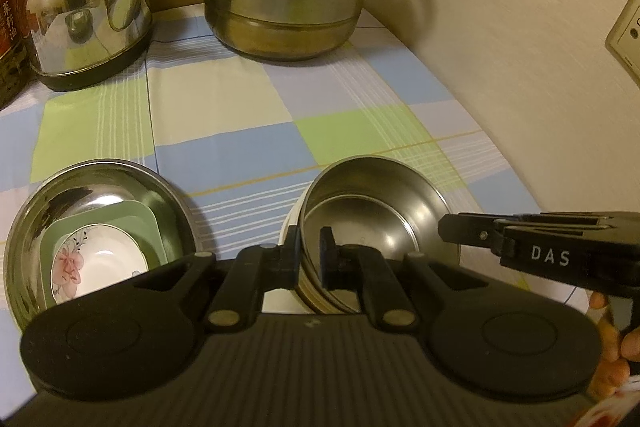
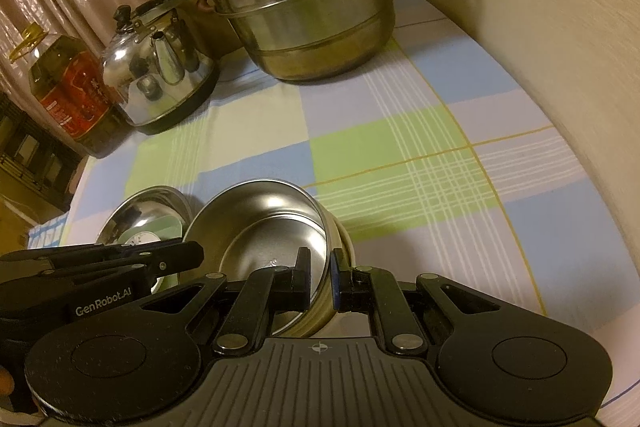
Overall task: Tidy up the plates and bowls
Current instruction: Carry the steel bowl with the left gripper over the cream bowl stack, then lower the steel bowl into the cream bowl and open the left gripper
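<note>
On checked cloth (image 1: pixel 240 99), near edge: both grippers pinching steel bowl (image 1: pixel 372 211) rim, left gripper (image 1: pixel 310 251) on near-left wall, right gripper (image 2: pixel 322 269) on opposite side. Fingers narrow, clamping rim. Lifting evenly is advisable; keeping level, aiming toward basin (image 1: pixel 100 195) holding plates (image 1: pixel 96 259).

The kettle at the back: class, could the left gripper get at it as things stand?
Probably not yet: the left gripper is shut on the steel bowl rim. Otherwise the cloth toward the kettle looks open.
</note>
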The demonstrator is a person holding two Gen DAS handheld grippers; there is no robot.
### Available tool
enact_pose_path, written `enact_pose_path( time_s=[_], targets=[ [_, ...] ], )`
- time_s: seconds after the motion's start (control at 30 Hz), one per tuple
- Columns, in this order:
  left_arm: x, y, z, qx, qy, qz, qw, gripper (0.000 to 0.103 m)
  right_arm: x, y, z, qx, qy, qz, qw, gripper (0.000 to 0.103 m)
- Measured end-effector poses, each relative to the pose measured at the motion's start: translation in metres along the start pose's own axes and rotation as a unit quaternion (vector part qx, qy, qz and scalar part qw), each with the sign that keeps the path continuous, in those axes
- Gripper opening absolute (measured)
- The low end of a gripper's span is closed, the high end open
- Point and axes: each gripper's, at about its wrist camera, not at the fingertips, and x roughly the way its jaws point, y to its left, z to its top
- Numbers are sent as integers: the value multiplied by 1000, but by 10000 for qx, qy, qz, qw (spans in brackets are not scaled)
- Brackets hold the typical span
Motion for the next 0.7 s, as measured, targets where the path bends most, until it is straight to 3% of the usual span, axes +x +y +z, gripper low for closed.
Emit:
enact_pose_path(
  time_s=[0.7],
  targets=[
    [-13,-3,-4,15,-107,-2,9999,8,-14,4,-5,37,-176,19,9998,10]
  ],
)
